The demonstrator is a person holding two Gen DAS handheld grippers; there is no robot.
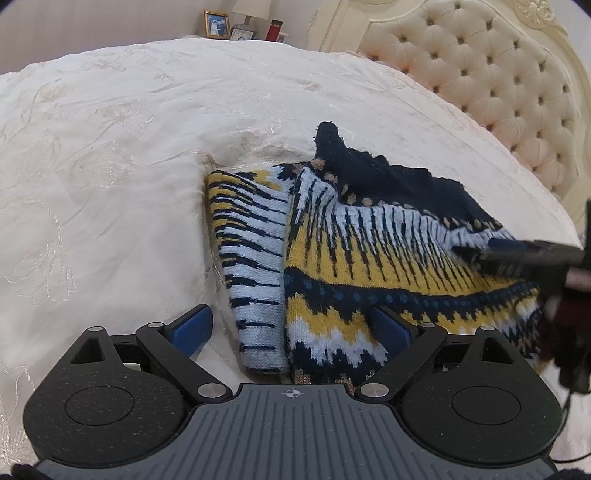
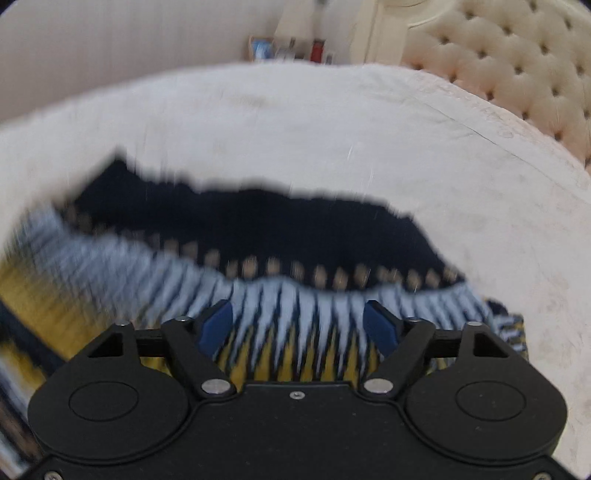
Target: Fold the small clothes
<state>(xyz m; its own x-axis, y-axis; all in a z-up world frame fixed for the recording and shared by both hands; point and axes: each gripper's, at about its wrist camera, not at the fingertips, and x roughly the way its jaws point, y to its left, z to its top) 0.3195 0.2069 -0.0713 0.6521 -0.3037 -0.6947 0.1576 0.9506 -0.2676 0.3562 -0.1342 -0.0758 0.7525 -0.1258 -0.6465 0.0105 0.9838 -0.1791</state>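
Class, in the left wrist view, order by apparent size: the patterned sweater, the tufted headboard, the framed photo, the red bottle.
1. patterned sweater, though nearness inflates it
2. tufted headboard
3. framed photo
4. red bottle

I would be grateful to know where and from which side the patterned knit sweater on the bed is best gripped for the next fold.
Probably the dark navy edge of the sweater, pinched from above on the headboard side. There it is raised and rumpled off the bedspread, so a finger could slide beneath; the folded-in sleeve lies flat.
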